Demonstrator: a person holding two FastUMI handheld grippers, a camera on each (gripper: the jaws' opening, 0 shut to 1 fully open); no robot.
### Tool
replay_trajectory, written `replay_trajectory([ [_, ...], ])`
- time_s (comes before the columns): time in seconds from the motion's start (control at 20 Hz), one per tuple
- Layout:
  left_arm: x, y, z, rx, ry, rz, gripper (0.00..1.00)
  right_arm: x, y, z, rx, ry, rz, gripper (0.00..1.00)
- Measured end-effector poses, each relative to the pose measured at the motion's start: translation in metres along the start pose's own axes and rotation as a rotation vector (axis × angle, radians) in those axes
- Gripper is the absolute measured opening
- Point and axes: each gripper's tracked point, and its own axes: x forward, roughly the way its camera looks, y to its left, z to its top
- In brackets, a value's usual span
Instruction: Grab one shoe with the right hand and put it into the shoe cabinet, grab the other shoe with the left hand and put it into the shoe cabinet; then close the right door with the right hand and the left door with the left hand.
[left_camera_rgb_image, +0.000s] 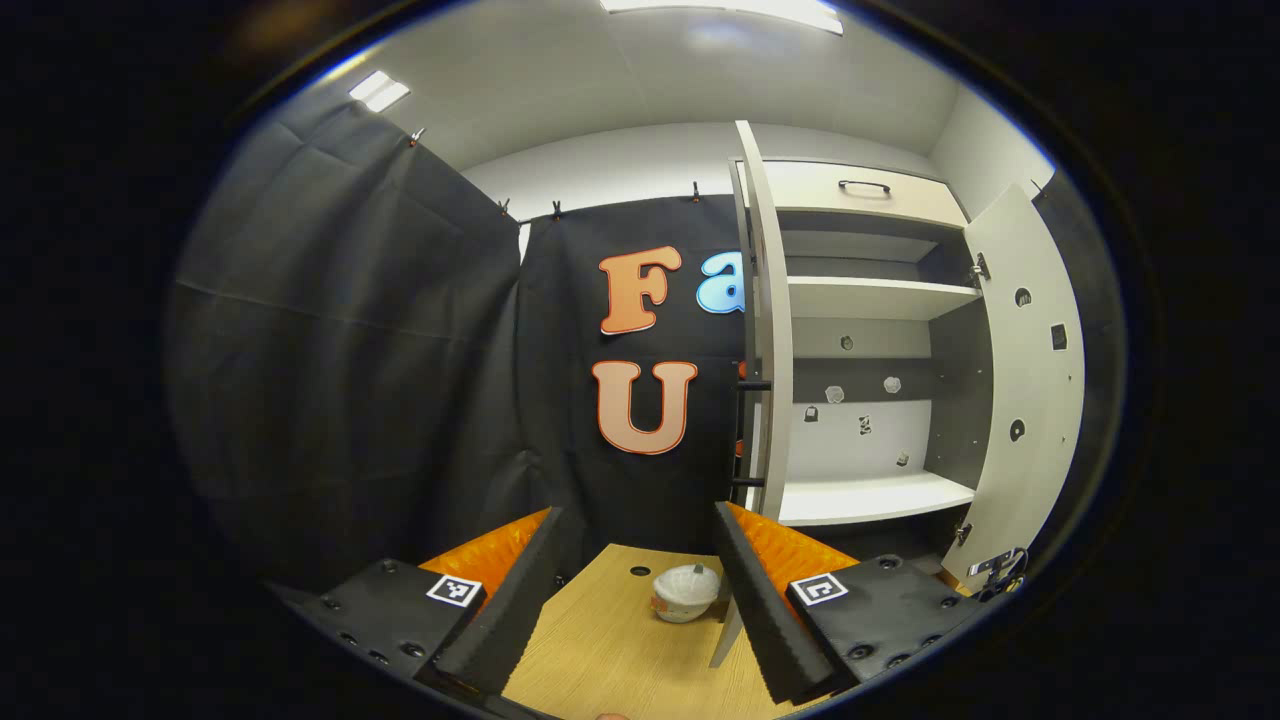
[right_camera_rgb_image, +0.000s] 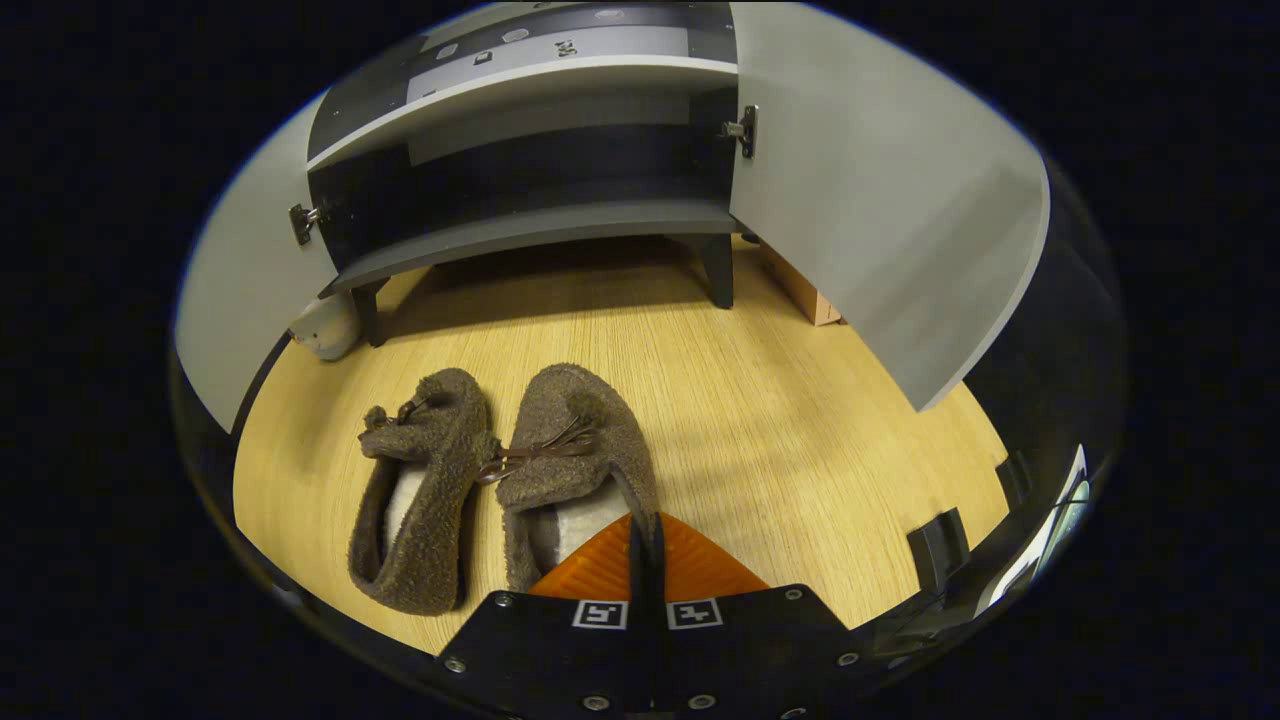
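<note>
Two brown fuzzy shoes lie side by side on the wooden floor in the right gripper view, toes toward the shoe cabinet (right_camera_rgb_image: 540, 228). My right gripper (right_camera_rgb_image: 645, 522) is shut on the heel rim of the right-hand shoe (right_camera_rgb_image: 575, 440); the left-hand shoe (right_camera_rgb_image: 425, 490) lies free beside it. The cabinet's left door (right_camera_rgb_image: 230, 330) and right door (right_camera_rgb_image: 880, 220) both stand open. In the left gripper view my left gripper (left_camera_rgb_image: 638, 515) hangs open and holds nothing, facing the cabinet (left_camera_rgb_image: 870, 298) with its left door (left_camera_rgb_image: 768, 300) edge-on and right door (left_camera_rgb_image: 1030, 380) swung wide.
A small white rounded object (left_camera_rgb_image: 685, 592) sits on the floor by the cabinet's left leg (right_camera_rgb_image: 325, 330). A tan box (right_camera_rgb_image: 805, 290) stands behind the right door. Black cloth walls close off the left and back. The cabinet's shelves (left_camera_rgb_image: 870, 495) hold nothing.
</note>
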Motion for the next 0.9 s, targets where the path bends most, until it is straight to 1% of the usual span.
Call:
replay_trajectory([
  [0.05,0.0,0.0,0.001,-0.003,0.002,-0.001,0.99,-0.009,0.003,0.012,-0.007,-0.015,0.008,0.0],
  [0.1,0.0,0.001,0.002,-0.005,-0.001,-0.003,0.96,-0.02,0.009,0.026,-0.005,-0.033,0.022,0.0],
  [0.15,-0.001,0.002,0.003,-0.006,-0.007,-0.003,0.99,-0.028,0.02,0.038,0.004,-0.052,0.046,0.0],
  [0.2,-0.001,0.004,0.005,-0.006,-0.014,0.001,0.96,-0.037,0.029,0.052,0.02,-0.078,0.067,0.0],
  [0.3,-0.001,0.01,0.004,0.01,-0.02,0.015,0.96,-0.058,0.043,0.088,0.027,-0.14,0.098,0.0],
  [0.4,0.0,0.012,-0.003,0.011,-0.004,0.021,0.96,-0.077,0.053,0.123,0.008,-0.188,0.115,0.0],
  [0.45,-0.001,0.013,-0.004,0.001,0.001,0.021,0.94,-0.082,0.056,0.14,0.006,-0.208,0.123,0.0],
  [0.5,-0.002,0.015,-0.005,-0.007,0.004,0.022,0.96,-0.095,0.064,0.159,0.006,-0.232,0.136,0.0],
  [0.55,-0.002,0.019,-0.007,-0.011,0.007,0.028,0.96,-0.103,0.069,0.178,0.002,-0.259,0.147,0.0],
  [0.7,0.0,0.034,-0.011,-0.008,0.016,0.055,0.96,-0.116,0.083,0.242,-0.006,-0.34,0.159,0.0],
  [0.75,-0.001,0.038,-0.013,-0.007,0.019,0.064,0.94,-0.119,0.085,0.262,-0.002,-0.362,0.161,0.0],
  [0.8,-0.001,0.043,-0.014,-0.007,0.021,0.074,0.96,-0.12,0.088,0.281,0.004,-0.38,0.165,0.0],
  [0.9,-0.002,0.052,-0.017,-0.004,0.024,0.096,0.96,-0.123,0.09,0.319,0.018,-0.42,0.166,0.0],
])
